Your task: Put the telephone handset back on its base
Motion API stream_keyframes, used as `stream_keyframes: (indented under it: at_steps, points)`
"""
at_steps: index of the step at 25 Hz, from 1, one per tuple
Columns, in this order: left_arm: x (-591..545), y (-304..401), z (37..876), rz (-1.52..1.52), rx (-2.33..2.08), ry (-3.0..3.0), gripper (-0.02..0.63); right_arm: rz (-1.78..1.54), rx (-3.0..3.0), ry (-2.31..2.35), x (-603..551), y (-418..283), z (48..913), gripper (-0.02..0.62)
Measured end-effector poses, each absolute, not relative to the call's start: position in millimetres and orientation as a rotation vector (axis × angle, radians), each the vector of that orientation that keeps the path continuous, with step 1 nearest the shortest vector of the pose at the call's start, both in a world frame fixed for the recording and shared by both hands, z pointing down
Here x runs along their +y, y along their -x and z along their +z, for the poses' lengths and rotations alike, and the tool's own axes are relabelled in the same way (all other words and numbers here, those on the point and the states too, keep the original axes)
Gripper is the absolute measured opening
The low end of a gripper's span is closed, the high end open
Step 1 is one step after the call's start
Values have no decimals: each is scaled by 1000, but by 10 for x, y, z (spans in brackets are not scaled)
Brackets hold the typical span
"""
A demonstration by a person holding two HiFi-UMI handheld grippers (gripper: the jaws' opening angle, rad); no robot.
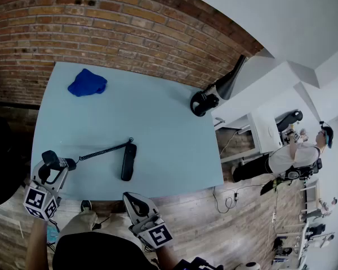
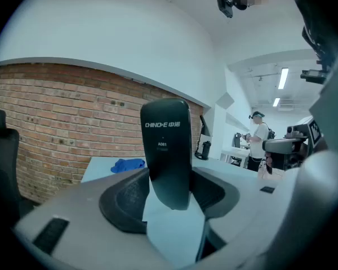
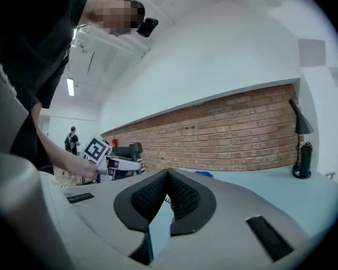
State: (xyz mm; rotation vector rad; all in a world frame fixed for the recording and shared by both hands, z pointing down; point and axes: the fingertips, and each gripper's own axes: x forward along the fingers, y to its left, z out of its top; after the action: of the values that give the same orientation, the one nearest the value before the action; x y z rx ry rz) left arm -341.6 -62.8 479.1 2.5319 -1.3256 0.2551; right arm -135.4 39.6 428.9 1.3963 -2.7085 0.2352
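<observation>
1. Your left tongs (image 2: 170, 198) stand wide and grip the black handset (image 2: 167, 151) upright between their pads. It is a smooth, flat slab with a rounded lower end and pale print on its face.
2. Your right tongs (image 3: 168, 178) are clenched, their ribbed pads meeting at the tips with nothing between them. They are near the front edge of the desk (image 1: 158, 111).
3. The base (image 1: 128, 162), a long rounded black bar, lies flat on the pale blue desk to the right of the handset and apart from it. A coiled cord (image 1: 101, 151) links the two.
4. A crumpled blue cloth (image 1: 87, 83) sits at the far left corner, and a black lamp (image 1: 214, 94) at the far right (both well away from the base). A brick wall (image 1: 129, 27) runs behind the far edge.
</observation>
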Motion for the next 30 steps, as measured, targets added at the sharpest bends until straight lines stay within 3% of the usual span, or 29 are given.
stream_keyframes:
  at_steps: [15,30]
  points:
    - [-647,3098,4855,305,-1236,-2613,258,337,-2682,-1593,538,1143,4349,18]
    - [-282,2583,5135,385,-1226,-2519,258,370,-2749,-1386,567,1051,4530,18]
